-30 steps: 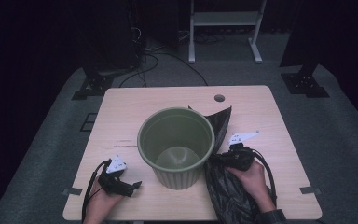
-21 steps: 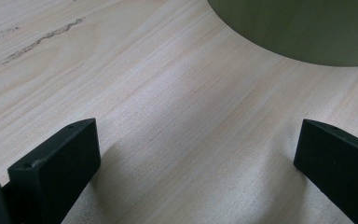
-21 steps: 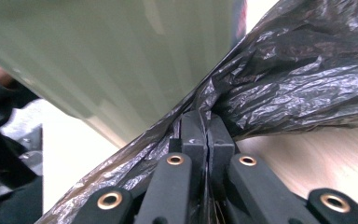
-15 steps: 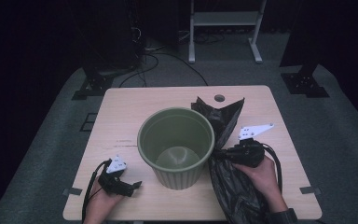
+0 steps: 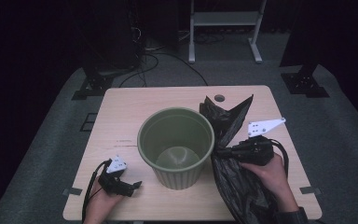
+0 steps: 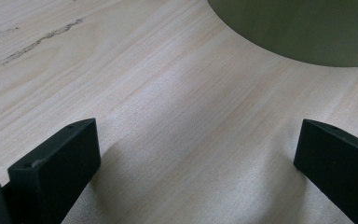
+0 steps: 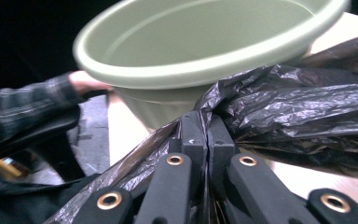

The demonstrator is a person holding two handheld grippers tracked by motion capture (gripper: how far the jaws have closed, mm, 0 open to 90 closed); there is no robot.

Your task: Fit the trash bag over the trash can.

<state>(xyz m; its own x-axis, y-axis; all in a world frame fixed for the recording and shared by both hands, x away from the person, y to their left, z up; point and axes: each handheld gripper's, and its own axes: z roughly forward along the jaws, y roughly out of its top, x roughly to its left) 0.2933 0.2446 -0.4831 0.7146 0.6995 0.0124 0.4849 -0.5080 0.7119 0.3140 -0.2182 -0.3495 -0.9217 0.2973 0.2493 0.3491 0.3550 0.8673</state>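
Right now one black plastic bag [image 5: 233, 154] is in hand: it hangs crumpled along the counter's right half, its lower bulk spilling toward the near edge by the person's right forearm and its upper flap standing up in points just beside the bin's right side. The right tongs [image 5: 219, 151] are clamped tight on a gathered fold of this bag; in the right gripper view the two black jaws stand pressed together with the wrinkled film pinched between them [image 7: 205, 135], and the bag [image 7: 298, 112] spreads out to both sides of the grip. One olive-green bin [image 5: 175, 147] stands upright and open near the middle of the counter [image 5: 135, 107], a little toward the near edge, touching or almost touching the bag on its right; its rim [image 7: 205, 56] looms just beyond the closed jaws in the right gripper view. The left tongs [image 5: 133, 185] rest low at the near-left corner of the counter, apart from the bag, with the bin between them and it. Their jaws stand wide with only bare wood between them, the bin's wall [image 6: 298, 28] a little ahead. One round hole [image 5: 219, 98] sits in the counter near its far edge.
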